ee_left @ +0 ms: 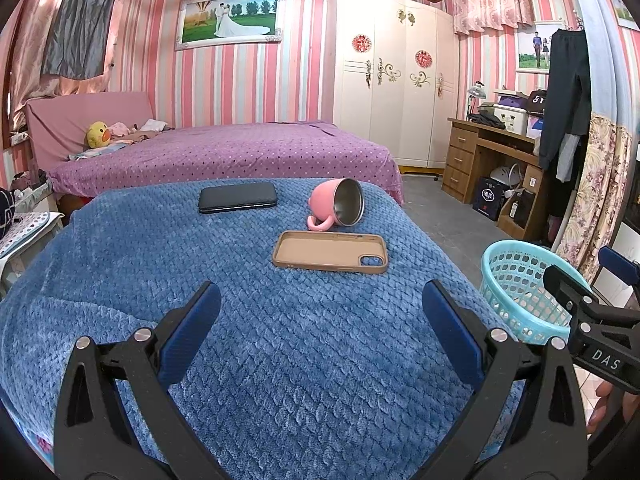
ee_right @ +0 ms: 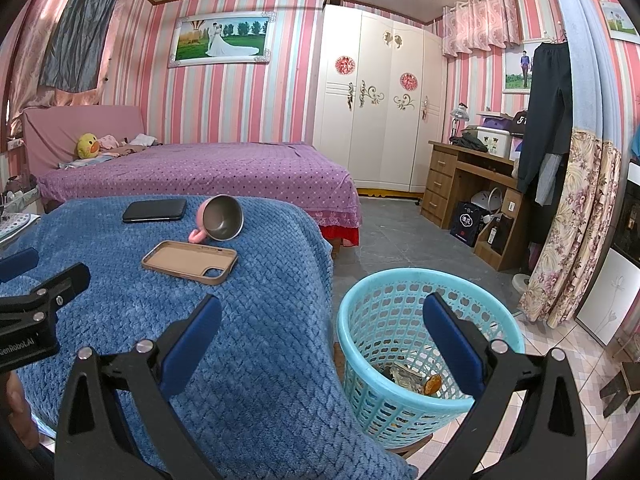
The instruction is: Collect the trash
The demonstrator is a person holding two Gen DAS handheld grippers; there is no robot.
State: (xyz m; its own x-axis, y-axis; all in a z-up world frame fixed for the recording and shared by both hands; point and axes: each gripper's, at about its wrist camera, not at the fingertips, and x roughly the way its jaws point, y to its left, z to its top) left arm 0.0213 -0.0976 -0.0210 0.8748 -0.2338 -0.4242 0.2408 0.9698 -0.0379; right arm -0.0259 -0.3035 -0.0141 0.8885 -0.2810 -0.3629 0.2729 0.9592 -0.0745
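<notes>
Blue blanket (ee_left: pixel 280 360) carries mug (ee_left: pixel 338 208), phone case (ee_left: pixel 332 250); trash (ee_right: pixel 412 378) lies in basket (ee_right: pixel 400 400) beside its right edge. Left gripper (ee_left: pixel 320 304), right gripper (ee_right: pixel 322 316) spread, empty. Risk: binning the case by mistake.

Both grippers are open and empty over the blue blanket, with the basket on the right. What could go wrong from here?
1. Nothing on the blue blanket looks like trash: the pink mug, tan phone case and black phone could be binned by mistake.
2. The mug lies tipped on its side near the blanket's edge; a nudge might roll it off.
3. The right gripper hangs over the teal basket; lowering it may knock the basket, which already holds scraps.
</notes>
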